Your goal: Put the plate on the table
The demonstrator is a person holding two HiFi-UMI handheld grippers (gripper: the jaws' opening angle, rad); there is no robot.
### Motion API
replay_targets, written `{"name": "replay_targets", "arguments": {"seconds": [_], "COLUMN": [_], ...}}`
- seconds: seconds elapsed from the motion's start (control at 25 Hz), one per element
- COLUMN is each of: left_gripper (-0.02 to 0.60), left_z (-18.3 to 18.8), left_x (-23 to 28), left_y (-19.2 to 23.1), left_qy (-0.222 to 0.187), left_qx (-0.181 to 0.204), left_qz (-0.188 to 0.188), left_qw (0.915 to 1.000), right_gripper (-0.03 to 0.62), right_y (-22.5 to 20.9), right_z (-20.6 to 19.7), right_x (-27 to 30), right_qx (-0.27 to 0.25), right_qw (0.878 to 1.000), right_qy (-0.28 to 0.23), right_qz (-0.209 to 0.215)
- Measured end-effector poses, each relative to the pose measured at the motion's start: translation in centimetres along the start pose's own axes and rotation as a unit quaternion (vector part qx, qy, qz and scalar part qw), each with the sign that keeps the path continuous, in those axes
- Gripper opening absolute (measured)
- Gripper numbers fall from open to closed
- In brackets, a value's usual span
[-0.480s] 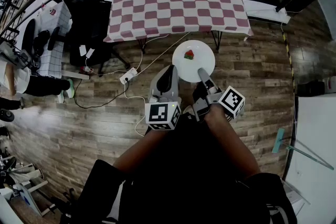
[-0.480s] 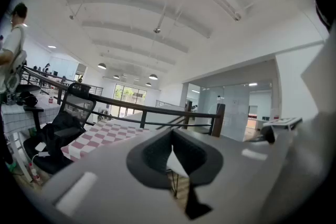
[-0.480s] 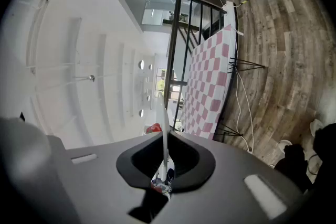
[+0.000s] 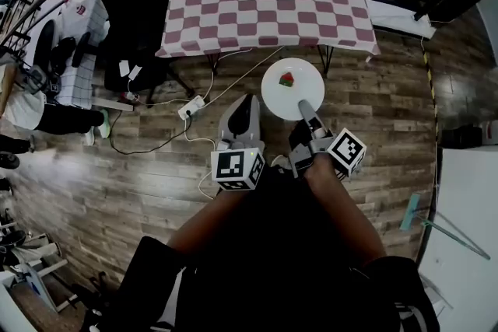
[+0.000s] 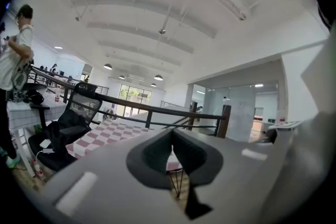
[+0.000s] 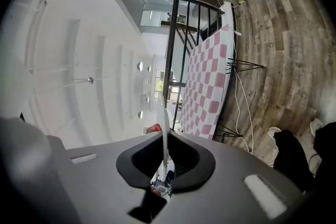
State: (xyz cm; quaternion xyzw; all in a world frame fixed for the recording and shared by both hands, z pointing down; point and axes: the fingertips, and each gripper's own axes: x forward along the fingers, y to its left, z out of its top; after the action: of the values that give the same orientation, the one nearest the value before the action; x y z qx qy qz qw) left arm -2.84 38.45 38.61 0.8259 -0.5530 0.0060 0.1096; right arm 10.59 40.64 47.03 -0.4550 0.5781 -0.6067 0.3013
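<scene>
Since the earlier frame the plate [image 4: 277,95] and the right gripper [image 4: 302,103] have shifted slightly toward one o'clock in the head view. The left gripper [image 4: 247,100] has edged up with them. The change is small, and some of it may be camera drift.

Plate: carried in the air over the wood floor [image 4: 373,113], just short of the table's [image 4: 264,4] near edge, which lies at the plate's twelve o'clock. It is not yet over the checked cloth. A small red-and-green item [image 4: 287,79] sits on it, near centre.

Right gripper: jaws nearly together, clamped on the plate's rim at its five o'clock. The right gripper view shows the rim edge-on between the pads.

Left gripper: jaws together, nothing between them. It is at the plate's eight o'clock, close beside but not touching.

Step in hand: the carry to the table. Placement has not begun.

Next move, as judged: bring the plate forward toward twelve o'clock until it clears the table edge, keep it level so the item does not slide, lower it onto the cloth, then part the right jaws.
</scene>
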Motion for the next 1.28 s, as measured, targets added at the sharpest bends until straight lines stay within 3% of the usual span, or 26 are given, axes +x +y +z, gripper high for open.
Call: {"name": "replay_targets", "arguments": {"seconds": [0.4, 0.64, 0.92, 1.28], "left_gripper": [0.009, 0.009, 0.009, 0.009], "left_z": [-0.3, 0.3, 1.9, 3.9], "left_x": [5.8, 11.6, 17.9, 27.1], "left_y": [2.3, 4.6, 6.1, 13.5], "left_qy": [0.009, 0.014, 0.014, 0.023], "left_qx": [-0.007, -0.016, -0.017, -0.029], "left_qz": [0.005, 0.001, -0.004, -0.014], "left_qw": [0.9999, 0.9998, 0.9998, 0.9992], "right_gripper": [0.015, 0.015, 0.015, 0.015], "right_y": [0.3, 0.8, 2.4, 5.0], "right_z": [3.7, 6.2, 10.0, 11.3], "right_x": [4.0, 9.3, 15.6, 26.8], "right_qx": [-0.020, -0.013, -0.043, -0.034], "right_qw": [1.000, 1.000, 0.999, 0.999], "right_qy": [-0.004, -0.004, 0.004, 0.011], "right_qz": [0.002, -0.010, -0.010, 0.012]}}
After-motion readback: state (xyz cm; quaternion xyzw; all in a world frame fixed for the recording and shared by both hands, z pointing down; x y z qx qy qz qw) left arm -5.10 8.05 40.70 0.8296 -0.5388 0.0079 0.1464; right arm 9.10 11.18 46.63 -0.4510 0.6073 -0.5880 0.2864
